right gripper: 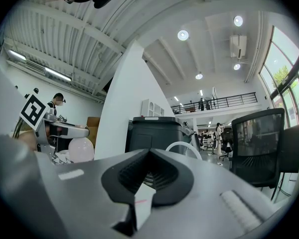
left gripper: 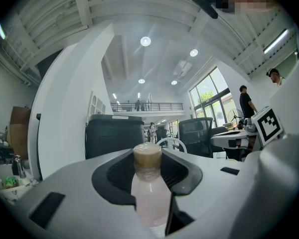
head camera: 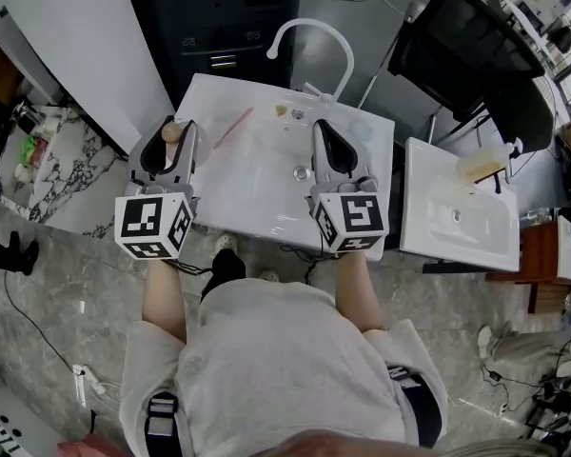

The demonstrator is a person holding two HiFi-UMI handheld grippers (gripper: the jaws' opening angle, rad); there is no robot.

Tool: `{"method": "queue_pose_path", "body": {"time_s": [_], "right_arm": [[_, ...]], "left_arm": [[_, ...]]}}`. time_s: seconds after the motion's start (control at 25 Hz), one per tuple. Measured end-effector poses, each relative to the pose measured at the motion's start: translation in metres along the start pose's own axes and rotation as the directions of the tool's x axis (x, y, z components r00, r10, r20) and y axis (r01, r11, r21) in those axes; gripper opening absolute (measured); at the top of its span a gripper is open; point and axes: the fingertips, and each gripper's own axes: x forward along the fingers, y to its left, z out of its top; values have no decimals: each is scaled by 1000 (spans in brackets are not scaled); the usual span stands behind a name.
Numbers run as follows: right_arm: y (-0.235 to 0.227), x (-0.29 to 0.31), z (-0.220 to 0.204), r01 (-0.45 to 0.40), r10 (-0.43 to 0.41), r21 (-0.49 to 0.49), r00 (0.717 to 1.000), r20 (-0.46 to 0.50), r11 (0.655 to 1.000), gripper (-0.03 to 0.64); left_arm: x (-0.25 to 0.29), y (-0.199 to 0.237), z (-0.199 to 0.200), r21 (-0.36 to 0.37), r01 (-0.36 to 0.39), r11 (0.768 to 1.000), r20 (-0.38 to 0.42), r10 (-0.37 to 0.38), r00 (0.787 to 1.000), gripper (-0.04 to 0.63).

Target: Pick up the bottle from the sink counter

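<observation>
Bottle [left gripper: 149,195], pale pink with tan cap, gripped between jaws of left gripper [left gripper: 148,158]; body lying along jaws, cap at tips, pointing away from person. Held over left edge of sink counter [head camera: 209,95]. Left forearm [head camera: 162,298] stretched straight forward, marker cube [head camera: 155,225] nearest body. Right gripper [right gripper: 149,153] alongside, over basin [head camera: 266,174], jaws closed tip to tip, nothing between. Right forearm [head camera: 357,293] parallel to left. Both grippers tilted upward, ceiling in their views.

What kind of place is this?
Probably an open lab or office hall: a free-standing sink counter, an office chair beside it, and a railed mezzanine under a high ceiling.
</observation>
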Motion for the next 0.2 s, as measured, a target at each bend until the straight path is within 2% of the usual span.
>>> {"method": "queue_pose_path", "body": {"time_s": [0.2], "right_arm": [[-2, 2, -2, 4, -4, 4, 1000, 2, 1000, 11]], "left_arm": [[3, 0, -1, 2, 5, 1000, -1, -5, 1000, 138]]}}
